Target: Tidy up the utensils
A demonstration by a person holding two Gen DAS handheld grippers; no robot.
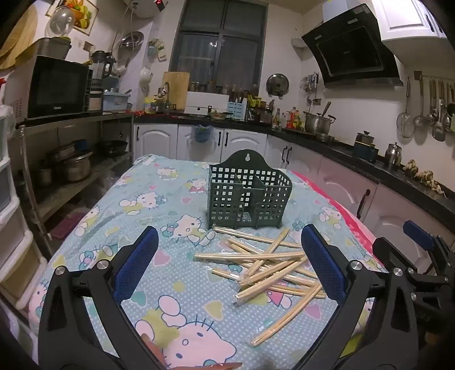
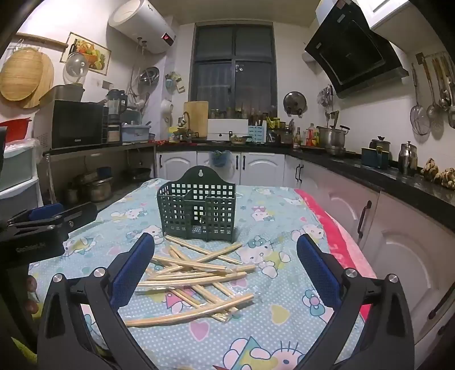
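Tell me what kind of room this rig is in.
Almost certainly a home kitchen: a range hood above a pot on the dark countertop, ladles and strainers hung on the wall, and a microwave on a shelf.

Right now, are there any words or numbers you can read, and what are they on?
Nothing reads clearly.
Microwave: a small brand mark under the door, too blurred to read.
Water heater: a red lit display, too small to read.
Left gripper body: pale lettering, too blurred to read.
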